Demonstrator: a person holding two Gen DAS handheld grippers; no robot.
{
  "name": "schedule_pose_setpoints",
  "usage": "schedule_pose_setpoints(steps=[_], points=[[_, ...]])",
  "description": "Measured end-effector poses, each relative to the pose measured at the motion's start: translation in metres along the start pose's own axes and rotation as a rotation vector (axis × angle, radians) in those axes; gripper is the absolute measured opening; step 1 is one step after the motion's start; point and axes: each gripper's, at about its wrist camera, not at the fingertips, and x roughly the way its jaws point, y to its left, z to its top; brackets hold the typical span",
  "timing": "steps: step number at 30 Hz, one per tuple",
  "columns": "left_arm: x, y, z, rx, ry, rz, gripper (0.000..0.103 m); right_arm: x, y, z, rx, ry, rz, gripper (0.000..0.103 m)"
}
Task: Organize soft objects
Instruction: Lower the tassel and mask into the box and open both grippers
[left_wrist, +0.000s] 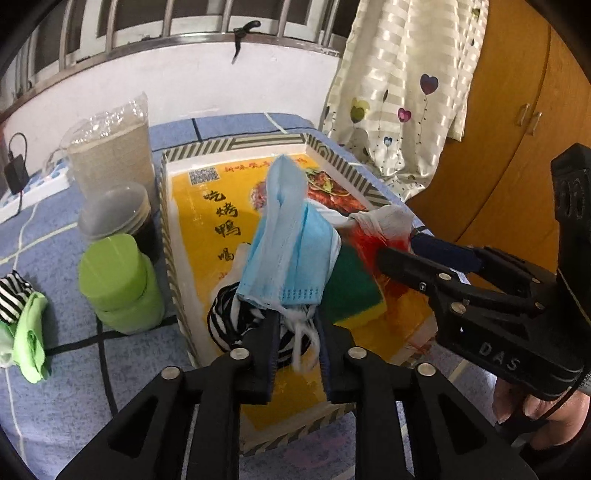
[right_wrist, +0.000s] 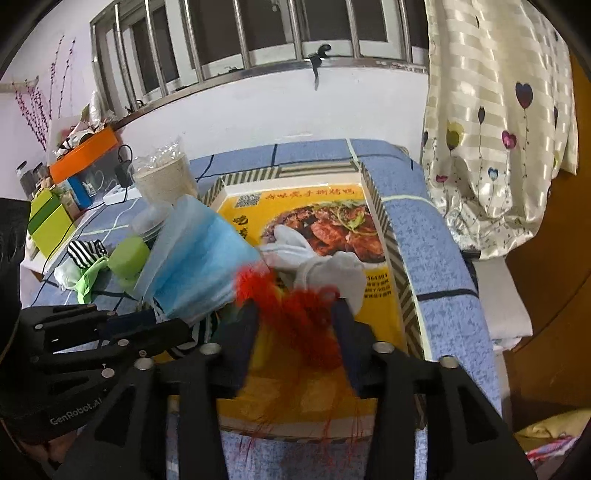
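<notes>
A shallow box (left_wrist: 166, 206) with a yellow printed floor lies on the blue bed; it also shows in the right wrist view (right_wrist: 391, 236). My left gripper (left_wrist: 297, 325) holds a blue face mask (left_wrist: 291, 240) by its white strings, lifted over the box. A black-and-white striped sock (left_wrist: 229, 317) and a green-yellow sponge (left_wrist: 351, 295) lie in the box below. My right gripper (right_wrist: 295, 314) holds a red feathery tuft with a white glove (right_wrist: 332, 273) over the box. The mask also shows in the right wrist view (right_wrist: 195, 266).
A green jar (left_wrist: 118, 284), a lidded dark cup (left_wrist: 118, 210) and a bagged beige roll (left_wrist: 110, 155) stand left of the box. A striped sock and a green cloth (left_wrist: 31, 332) lie at far left. A curtain (left_wrist: 406, 92) and a wooden wardrobe (left_wrist: 517, 129) are on the right.
</notes>
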Motion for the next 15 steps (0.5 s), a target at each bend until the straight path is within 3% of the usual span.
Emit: schedule_pose_setpoints(steps=[5, 15], points=[[-0.010, -0.002, 0.002, 0.000, -0.025, 0.011, 0.028, -0.011, 0.006, 0.002, -0.022, -0.030, -0.007, 0.047], [-0.031, -0.003, -0.003, -0.002, -0.056, 0.037, 0.029, -0.026, 0.010, 0.000, -0.028, -0.051, -0.016, 0.047]])
